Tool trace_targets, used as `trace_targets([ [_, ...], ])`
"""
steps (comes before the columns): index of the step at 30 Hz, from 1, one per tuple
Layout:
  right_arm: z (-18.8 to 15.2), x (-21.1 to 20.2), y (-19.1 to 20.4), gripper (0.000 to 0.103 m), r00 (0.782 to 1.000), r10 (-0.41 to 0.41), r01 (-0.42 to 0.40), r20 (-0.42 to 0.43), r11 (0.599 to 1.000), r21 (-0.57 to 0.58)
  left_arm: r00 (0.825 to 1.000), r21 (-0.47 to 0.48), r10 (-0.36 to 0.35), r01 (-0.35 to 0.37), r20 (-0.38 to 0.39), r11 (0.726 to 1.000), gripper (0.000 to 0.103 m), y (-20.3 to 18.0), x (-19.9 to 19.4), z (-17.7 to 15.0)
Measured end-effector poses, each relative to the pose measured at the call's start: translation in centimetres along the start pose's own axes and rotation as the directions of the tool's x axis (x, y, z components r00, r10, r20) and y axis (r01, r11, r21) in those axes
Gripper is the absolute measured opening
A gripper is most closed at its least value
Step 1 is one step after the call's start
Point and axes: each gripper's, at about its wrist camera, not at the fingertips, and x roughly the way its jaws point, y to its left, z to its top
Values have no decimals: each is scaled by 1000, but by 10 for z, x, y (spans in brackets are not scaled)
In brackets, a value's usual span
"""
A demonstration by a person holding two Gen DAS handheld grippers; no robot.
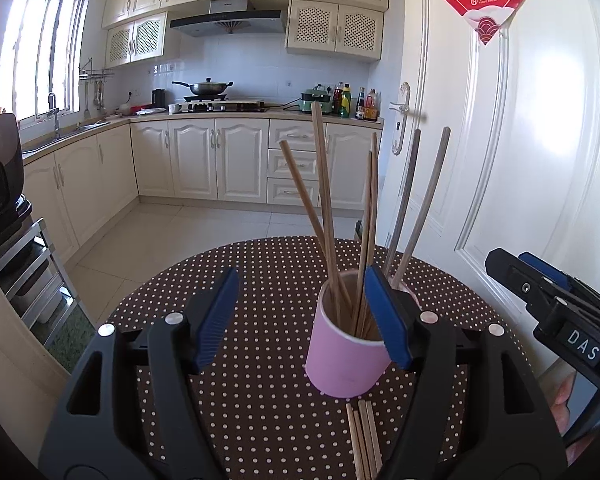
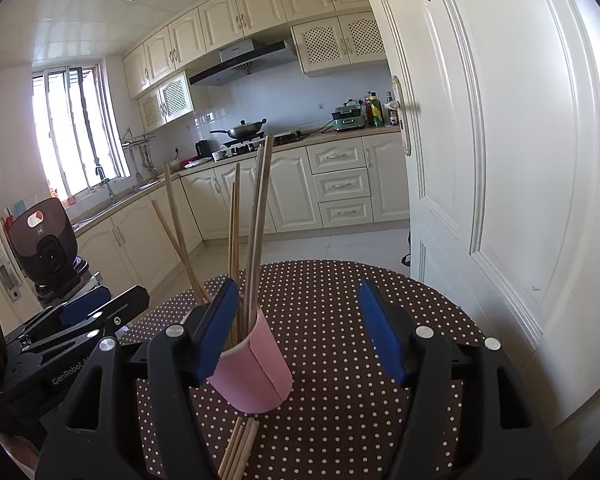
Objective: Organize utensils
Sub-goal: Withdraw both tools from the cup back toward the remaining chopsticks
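- The pink cup [image 1: 342, 354] stands lower centre on the dotted tablecloth [image 1: 260, 280], with chopsticks [image 1: 324, 208] upright inside.
- Loose chopsticks [image 1: 363, 440] lie at the bottom edge, just before the cup.
- Left gripper [image 1: 300, 320]: jaws spread, gripping nothing.
- Right gripper [image 2: 300, 332]: jaws spread, empty.

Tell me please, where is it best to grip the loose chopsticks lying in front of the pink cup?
Probably grip the loose chopsticks across the bundle's middle, coming from above. They lie flat and side by side on the table, their far ends right at the pink cup.
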Motion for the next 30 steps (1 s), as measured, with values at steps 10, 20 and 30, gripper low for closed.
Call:
trace_targets([
  [10,-19,-4,-8,64,998,-24,24,-55,1000,3,998,-4,22,-23,-59,1000,68,2,-3,-25],
  [20,-51,0,-13,69,987,-45,49,-153,999,22,992,-21,32,-35,-126,999,68,7,-3,-50],
  [30,-77,5,-20,69,966,-72,85,-247,995,43,973,-65,63,-80,-221,995,68,21,3,-78],
])
